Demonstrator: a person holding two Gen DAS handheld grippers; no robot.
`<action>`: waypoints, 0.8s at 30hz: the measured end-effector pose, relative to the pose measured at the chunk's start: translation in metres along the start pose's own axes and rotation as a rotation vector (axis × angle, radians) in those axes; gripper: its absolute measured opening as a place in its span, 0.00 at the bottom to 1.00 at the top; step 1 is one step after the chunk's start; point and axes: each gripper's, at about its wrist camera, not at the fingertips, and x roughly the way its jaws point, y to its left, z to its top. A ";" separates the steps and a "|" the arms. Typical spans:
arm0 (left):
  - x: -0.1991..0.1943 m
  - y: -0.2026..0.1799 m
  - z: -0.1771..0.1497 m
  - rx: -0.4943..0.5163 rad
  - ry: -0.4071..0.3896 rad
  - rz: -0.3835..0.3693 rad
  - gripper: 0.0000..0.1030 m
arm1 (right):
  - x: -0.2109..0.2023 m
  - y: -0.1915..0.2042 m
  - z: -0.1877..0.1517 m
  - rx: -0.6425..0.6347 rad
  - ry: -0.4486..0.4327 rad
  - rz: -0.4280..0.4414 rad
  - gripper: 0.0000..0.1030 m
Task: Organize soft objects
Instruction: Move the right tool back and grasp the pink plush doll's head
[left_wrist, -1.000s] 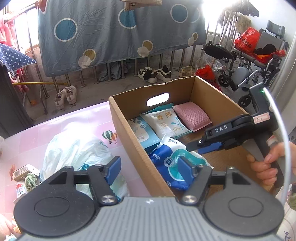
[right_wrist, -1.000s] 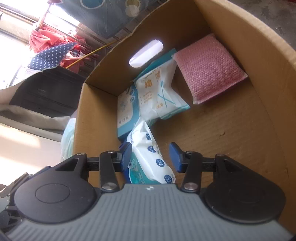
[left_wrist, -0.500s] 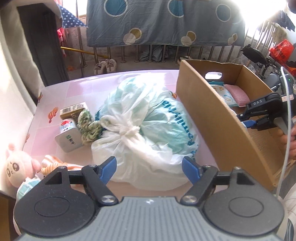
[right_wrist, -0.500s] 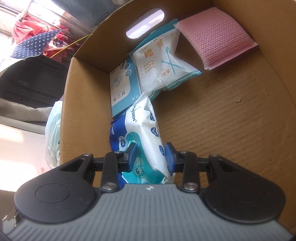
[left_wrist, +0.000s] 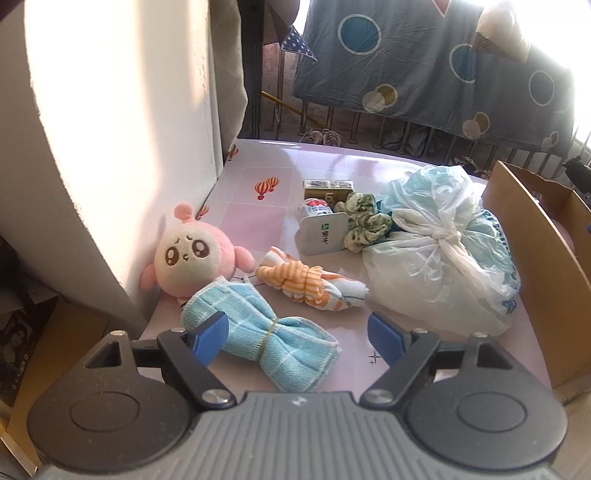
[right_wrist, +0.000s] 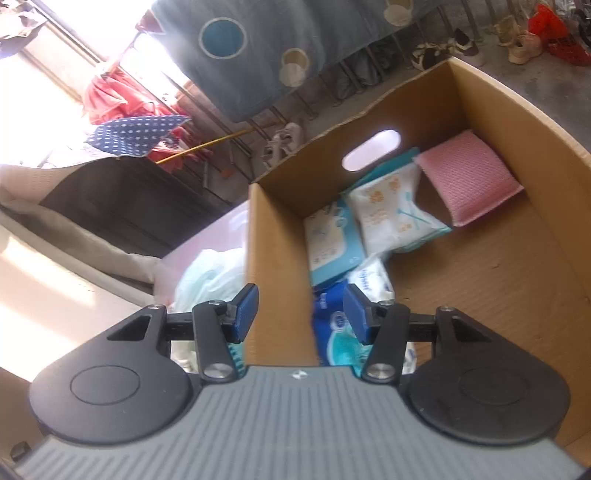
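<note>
Sorting partway done — judged from how things are lying now.

Sitting in the box (right_wrist: 277, 258), right half of the right wrist view: pink pad (right_wrist: 471, 177) at the far corner, white wipes pack (right_wrist: 395, 210) beside it, teal pack (right_wrist: 332, 243) against the left wall, blue-white pack (right_wrist: 343, 321) nearest the camera. Box floor at lower right lying bare.

Waiting on the table (left_wrist: 258, 218), left wrist view: plush (left_wrist: 188, 258) at left against the wall, blue towel (left_wrist: 266, 339) at lower centre, orange towel (left_wrist: 306, 284) just above it, scrunchie (left_wrist: 365, 221) and tied bag (left_wrist: 436, 254) at right, small carton (left_wrist: 321, 236) and flat pack (left_wrist: 327, 188) at centre — hard items, possibly not for the box.

Left gripper (left_wrist: 297, 336) spreading wide, holding nothing, hanging above the blue towel; probably the next pick.

Right gripper (right_wrist: 301, 314) opening again, pinching nothing; hanging over the box's left wall, blue-white pack lying loose below.
</note>
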 end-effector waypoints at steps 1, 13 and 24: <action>-0.001 0.007 -0.003 -0.014 -0.006 0.007 0.81 | -0.001 0.015 -0.002 -0.015 0.003 0.044 0.51; 0.007 0.051 -0.008 -0.040 -0.124 0.160 0.80 | 0.115 0.197 -0.090 -0.217 0.356 0.398 0.62; 0.077 0.071 0.023 -0.045 -0.062 0.196 0.81 | 0.273 0.323 -0.157 -0.342 0.539 0.493 0.79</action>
